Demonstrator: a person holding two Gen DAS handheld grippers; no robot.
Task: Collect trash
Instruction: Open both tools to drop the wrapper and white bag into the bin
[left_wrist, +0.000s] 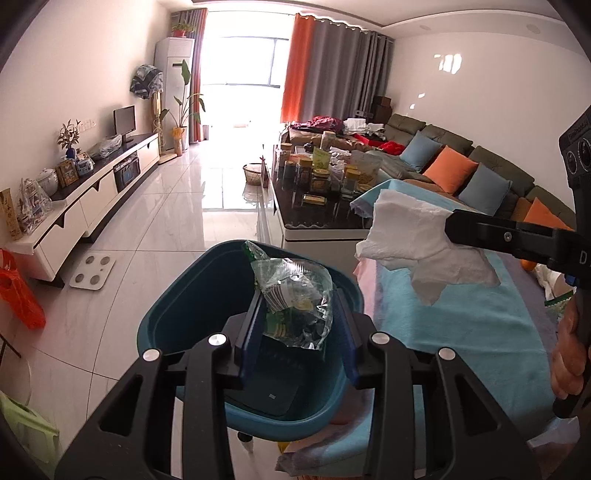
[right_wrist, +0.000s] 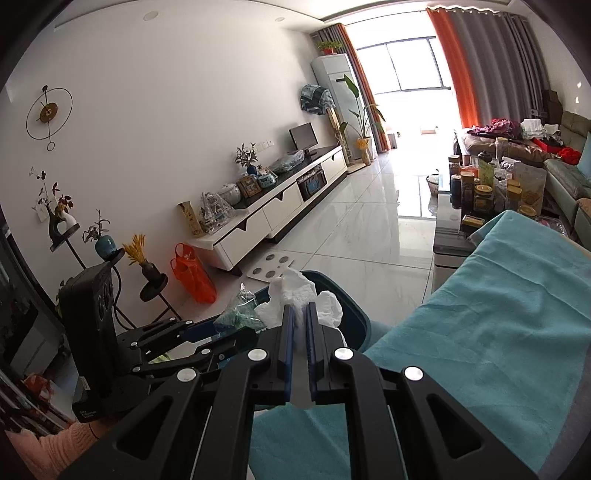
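My left gripper (left_wrist: 295, 314) is clamped on a crumpled clear plastic wrapper with green print (left_wrist: 293, 295), its blue pads pressing the wrapper from both sides. I hold it right over the open mouth of a dark teal plastic bin (left_wrist: 177, 314), which stands on the floor against the edge of the surface I work at. My right gripper (right_wrist: 300, 325) has its fingers drawn nearly together on a crumpled white paper tissue (right_wrist: 295, 295); the tissue bulges out past the fingertips and hangs above the far rim of the same bin (right_wrist: 354, 314). From the right wrist view, my left gripper (right_wrist: 207, 328) and its wrapper (right_wrist: 240, 310) sit just to the left of the tissue.

The surface beside the bin is draped with a turquoise terry cloth (left_wrist: 461, 325), with a pinkish and grey layer showing at its edges. Beyond it stands a dark glass-topped coffee table (left_wrist: 317, 218) crowded with jars and packets. The floor is glossy white marble tile (left_wrist: 166, 221), with a white bathroom scale (left_wrist: 92, 273) and an orange plastic bag (left_wrist: 18, 291) lying near a long white low TV cabinet (left_wrist: 92, 192). A green sectional sofa (left_wrist: 491, 162) with blue and orange cushions runs along the right wall. Orange and grey curtains (left_wrist: 332, 66) frame a bright window at the far end.
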